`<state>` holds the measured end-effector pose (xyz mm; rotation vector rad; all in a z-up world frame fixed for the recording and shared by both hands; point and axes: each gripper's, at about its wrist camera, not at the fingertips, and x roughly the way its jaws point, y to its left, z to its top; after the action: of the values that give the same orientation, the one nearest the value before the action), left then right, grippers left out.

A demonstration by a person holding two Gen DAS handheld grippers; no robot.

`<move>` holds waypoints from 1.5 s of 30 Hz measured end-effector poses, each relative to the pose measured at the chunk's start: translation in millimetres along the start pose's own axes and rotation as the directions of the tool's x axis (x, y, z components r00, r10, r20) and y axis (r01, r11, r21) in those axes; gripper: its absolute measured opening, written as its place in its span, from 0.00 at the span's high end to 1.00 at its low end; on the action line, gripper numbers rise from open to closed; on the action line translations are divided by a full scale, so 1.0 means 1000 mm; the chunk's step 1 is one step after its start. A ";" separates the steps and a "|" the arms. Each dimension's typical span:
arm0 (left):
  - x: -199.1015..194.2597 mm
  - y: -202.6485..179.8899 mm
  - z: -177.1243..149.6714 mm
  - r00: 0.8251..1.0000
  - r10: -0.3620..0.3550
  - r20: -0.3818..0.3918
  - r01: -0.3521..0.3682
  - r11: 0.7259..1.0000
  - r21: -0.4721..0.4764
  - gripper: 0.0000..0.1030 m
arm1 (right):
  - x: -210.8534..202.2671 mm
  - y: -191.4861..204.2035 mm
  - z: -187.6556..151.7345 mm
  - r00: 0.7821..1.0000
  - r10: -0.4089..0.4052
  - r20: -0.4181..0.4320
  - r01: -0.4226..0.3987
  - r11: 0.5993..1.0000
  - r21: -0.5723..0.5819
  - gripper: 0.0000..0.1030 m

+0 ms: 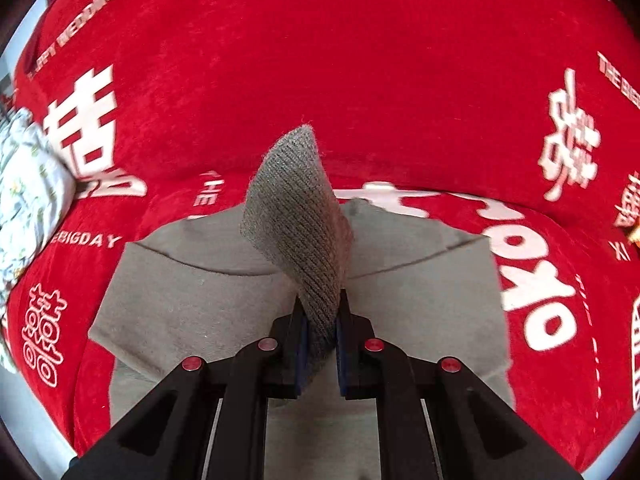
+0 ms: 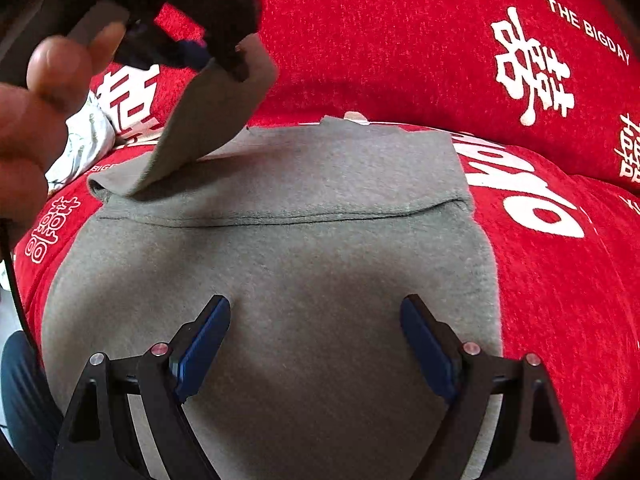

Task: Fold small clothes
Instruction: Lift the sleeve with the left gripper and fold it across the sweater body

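red cover (image 2: 400, 60) | "THE BIGDAY" | "WEDDING" | double-happiness characters

My two wrist cameras look steeply down, close over the grey garment (image 2: 280, 280) on the red cover (image 1: 360, 80); both share it.

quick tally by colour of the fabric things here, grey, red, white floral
grey: 1, the grey garment with its ribbed cuff pinched in the left gripper
red: 1, the red printed cover underneath
white floral: 1, the floral cloth at the left edge
total: 3
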<state>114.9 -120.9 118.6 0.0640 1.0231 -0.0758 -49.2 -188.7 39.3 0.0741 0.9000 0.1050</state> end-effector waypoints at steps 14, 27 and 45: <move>0.007 -0.052 -0.011 0.996 -0.074 -0.045 0.079 0.988 0.134 0.88 | -0.004 -0.003 -0.008 1.000 0.012 0.029 -0.012 1.000 -0.002 0.13; 0.027 -0.068 -0.021 0.978 -0.183 -0.104 0.199 0.965 0.172 0.88 | -0.003 0.001 -0.012 0.999 0.004 0.048 -0.003 1.000 -0.024 0.12; 0.070 -0.074 -0.032 0.918 -0.324 -0.229 0.358 0.925 0.126 0.58 | -0.004 0.001 -0.013 0.998 0.033 0.061 -0.031 0.999 -0.022 0.09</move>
<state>117.6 -194.1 41.0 0.0436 1.2248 -0.4840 -61.4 -188.2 34.2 0.0713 0.8365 0.1413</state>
